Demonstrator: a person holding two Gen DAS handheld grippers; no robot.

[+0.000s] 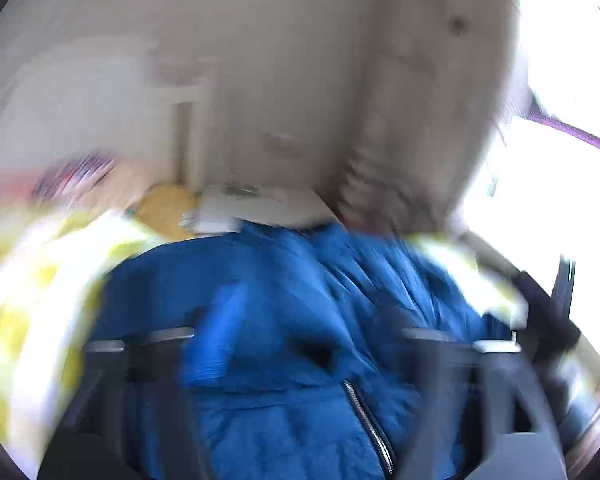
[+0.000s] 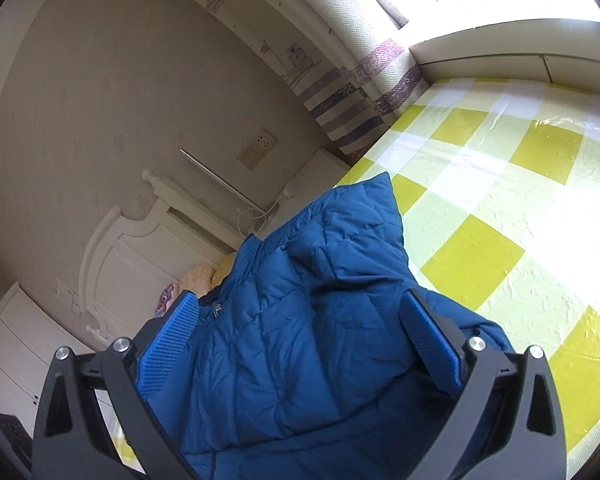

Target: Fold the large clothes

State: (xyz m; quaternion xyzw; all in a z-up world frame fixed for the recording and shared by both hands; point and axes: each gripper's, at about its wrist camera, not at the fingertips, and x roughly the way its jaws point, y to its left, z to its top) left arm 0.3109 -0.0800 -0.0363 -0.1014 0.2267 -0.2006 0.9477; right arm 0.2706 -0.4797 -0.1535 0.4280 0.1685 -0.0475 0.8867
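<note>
A blue quilted jacket [image 2: 300, 320] lies on a bed with a yellow and white checked sheet [image 2: 500, 184]. In the right wrist view my right gripper [image 2: 300, 320] stands wide open, its blue pads [image 2: 172, 336] on either side of a raised bulge of the jacket. The left wrist view is blurred by motion. There the jacket [image 1: 284, 304] with its silver zip [image 1: 368, 424] fills the lower middle, and my left gripper [image 1: 300, 340] is over it with its fingers [image 1: 216, 332] spread apart and fabric between them.
A white headboard [image 2: 140, 248] and a white nightstand [image 2: 20, 352] stand by the beige wall. A patterned curtain [image 2: 340, 92] hangs by a bright window. A yellow pillow [image 1: 168, 208] and a white surface [image 1: 260, 204] lie beyond the jacket.
</note>
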